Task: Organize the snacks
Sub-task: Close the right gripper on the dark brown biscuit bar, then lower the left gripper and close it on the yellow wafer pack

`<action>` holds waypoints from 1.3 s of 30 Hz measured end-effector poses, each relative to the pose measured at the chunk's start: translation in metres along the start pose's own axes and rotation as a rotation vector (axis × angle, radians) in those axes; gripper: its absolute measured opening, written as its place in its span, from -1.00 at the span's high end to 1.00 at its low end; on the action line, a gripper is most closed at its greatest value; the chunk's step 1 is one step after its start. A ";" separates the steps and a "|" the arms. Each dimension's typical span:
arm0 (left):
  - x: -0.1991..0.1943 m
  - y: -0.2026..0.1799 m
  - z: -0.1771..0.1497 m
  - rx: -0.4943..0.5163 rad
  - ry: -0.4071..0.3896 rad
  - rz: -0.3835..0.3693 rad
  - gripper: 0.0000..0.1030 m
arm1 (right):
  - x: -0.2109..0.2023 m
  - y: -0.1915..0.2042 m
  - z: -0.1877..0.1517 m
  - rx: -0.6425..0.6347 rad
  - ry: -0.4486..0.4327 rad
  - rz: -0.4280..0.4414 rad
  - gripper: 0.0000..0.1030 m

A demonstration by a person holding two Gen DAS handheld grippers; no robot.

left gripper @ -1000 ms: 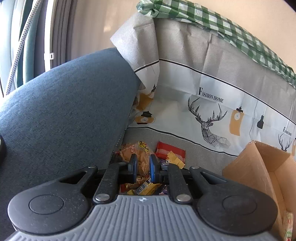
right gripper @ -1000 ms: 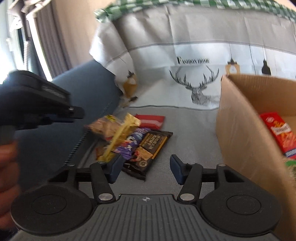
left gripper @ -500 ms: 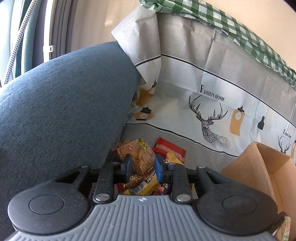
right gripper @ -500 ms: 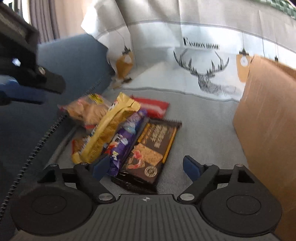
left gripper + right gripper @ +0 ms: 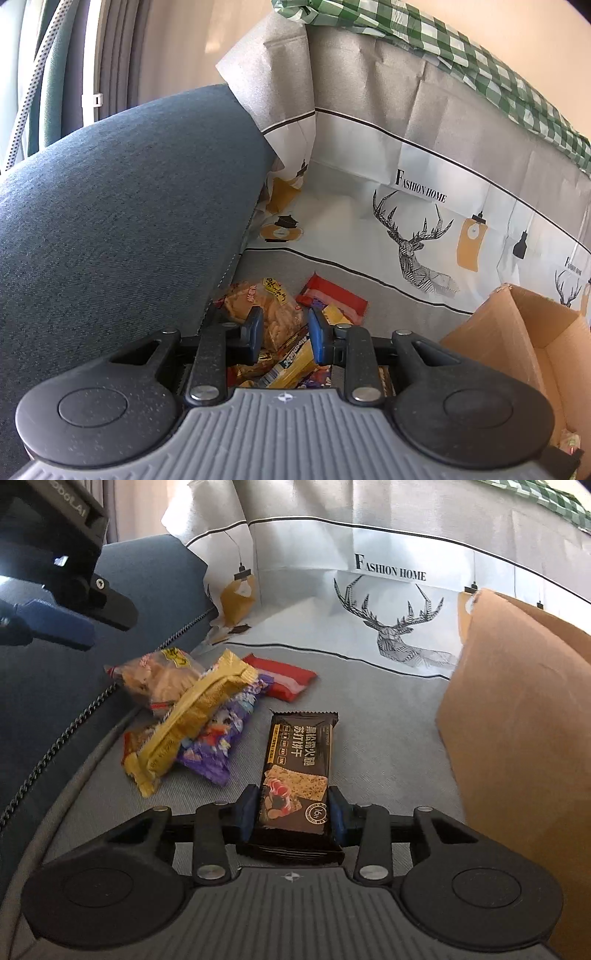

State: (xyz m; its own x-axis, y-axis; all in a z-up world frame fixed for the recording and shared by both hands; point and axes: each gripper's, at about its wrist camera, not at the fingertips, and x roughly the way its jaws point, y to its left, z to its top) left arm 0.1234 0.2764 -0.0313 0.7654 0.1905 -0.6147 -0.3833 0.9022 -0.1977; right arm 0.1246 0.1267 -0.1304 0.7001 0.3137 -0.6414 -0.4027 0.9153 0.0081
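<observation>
A black cracker packet (image 5: 299, 753) lies lengthwise on the grey sofa cover, and my right gripper (image 5: 293, 814) is closing on its near end, both blue pads touching its sides. To its left is a pile: a yellow packet (image 5: 195, 716), a purple packet (image 5: 218, 746), a clear bag of biscuits (image 5: 159, 675) and a red packet (image 5: 284, 679). My left gripper (image 5: 282, 332) hovers over that pile with its jaws a little apart and nothing between them. One of its blue fingers (image 5: 55, 624) shows at the upper left of the right wrist view.
An open cardboard box (image 5: 517, 701) stands on the right, close to the black packet; it also shows as the box (image 5: 509, 343) in the left wrist view. A blue sofa armrest (image 5: 110, 221) borders the pile on the left. The covered backrest rises behind.
My right gripper dropped toward the black packet, opened wide, then closed on its near end. The packet now lies apart from the pile. My left jaws parted slightly.
</observation>
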 end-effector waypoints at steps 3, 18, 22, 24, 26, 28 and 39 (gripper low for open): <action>0.001 0.003 0.000 0.003 0.009 0.004 0.43 | -0.011 0.000 -0.007 -0.018 0.019 0.014 0.20; 0.034 -0.006 -0.009 0.046 0.122 -0.030 0.05 | -0.093 -0.029 -0.056 -0.031 0.133 0.175 0.18; 0.051 -0.021 -0.015 0.115 0.142 -0.010 -0.30 | -0.102 -0.033 -0.055 -0.025 0.133 0.214 0.06; 0.062 -0.028 -0.019 0.146 0.162 -0.004 -0.51 | -0.103 -0.033 -0.055 -0.029 0.140 0.230 -0.02; 0.072 -0.035 -0.022 0.174 0.176 0.007 -0.56 | -0.104 -0.034 -0.055 -0.030 0.149 0.239 -0.06; 0.083 -0.039 -0.024 0.192 0.184 0.036 -0.69 | -0.103 -0.036 -0.056 -0.028 0.159 0.249 -0.10; 0.099 -0.049 -0.041 0.356 0.227 0.076 -0.45 | -0.086 -0.033 -0.063 -0.073 0.152 0.216 -0.24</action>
State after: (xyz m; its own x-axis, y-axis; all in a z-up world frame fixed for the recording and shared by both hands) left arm 0.1966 0.2350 -0.1135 0.5935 0.2075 -0.7776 -0.2012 0.9738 0.1063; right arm 0.0406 0.0535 -0.1238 0.4994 0.4530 -0.7385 -0.5783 0.8090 0.1051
